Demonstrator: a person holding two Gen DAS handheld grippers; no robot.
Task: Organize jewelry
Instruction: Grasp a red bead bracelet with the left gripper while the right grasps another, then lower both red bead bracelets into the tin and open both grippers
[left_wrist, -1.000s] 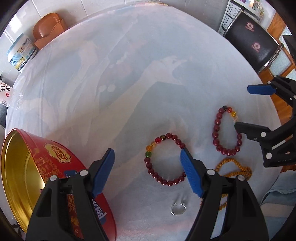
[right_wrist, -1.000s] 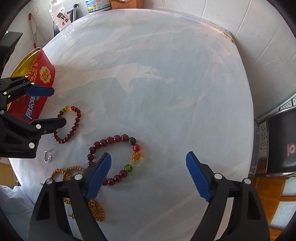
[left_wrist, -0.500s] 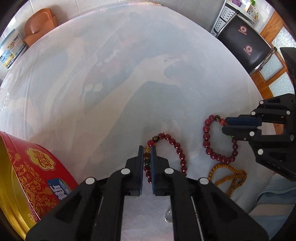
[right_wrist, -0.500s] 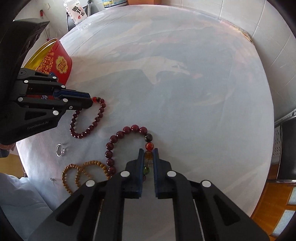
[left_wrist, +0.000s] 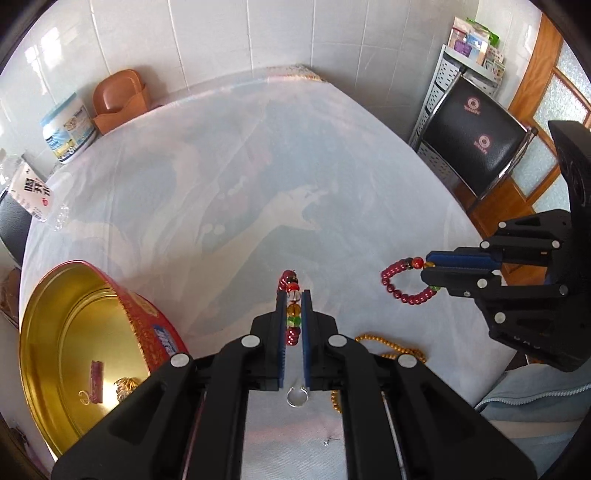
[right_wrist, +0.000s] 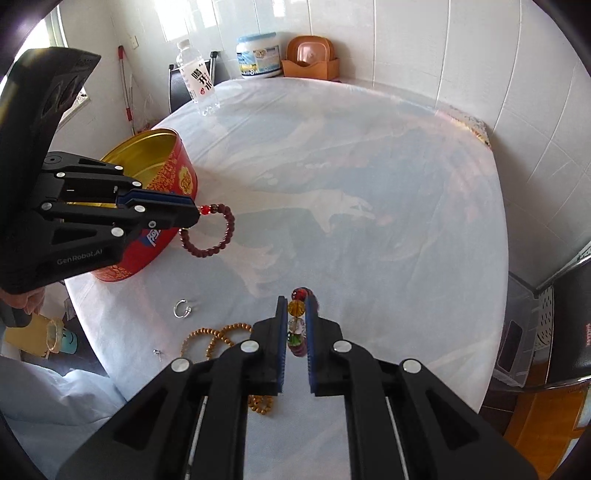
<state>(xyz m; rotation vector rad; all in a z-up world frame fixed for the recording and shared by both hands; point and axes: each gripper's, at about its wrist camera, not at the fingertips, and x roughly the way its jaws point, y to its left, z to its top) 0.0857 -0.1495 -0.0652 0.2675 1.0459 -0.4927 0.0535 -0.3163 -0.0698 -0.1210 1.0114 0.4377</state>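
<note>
Both bracelets hang above the round white-clothed table (left_wrist: 258, 166). My left gripper (left_wrist: 294, 295) is shut on the smaller dark-red bead bracelet (left_wrist: 288, 278), its amber and green beads pinched between the blue pads. From the right wrist view this left gripper (right_wrist: 194, 212) holds the loop (right_wrist: 221, 240) beside the red tin (right_wrist: 162, 192). My right gripper (right_wrist: 296, 301) is shut on the larger red bead bracelet (right_wrist: 300, 293); in the left wrist view it (left_wrist: 428, 266) carries that loop (left_wrist: 402, 291) at the right. The open tin (left_wrist: 44, 306) has a gold inside with a few small pieces in it.
A silver ring (left_wrist: 296, 396), a wooden bead strand (left_wrist: 388, 347) and a tiny stud (left_wrist: 327, 441) lie near the table's front edge. At the far side stand a water bottle (right_wrist: 199, 85), a white tub (left_wrist: 66, 129) and an orange holder (left_wrist: 120, 99). A black chair (left_wrist: 476, 147) is at the right.
Both grippers went from wide open to shut, each on a bead bracelet. Both then rose, lifting the bracelets off the cloth, and the views tilted up toward the wall.
</note>
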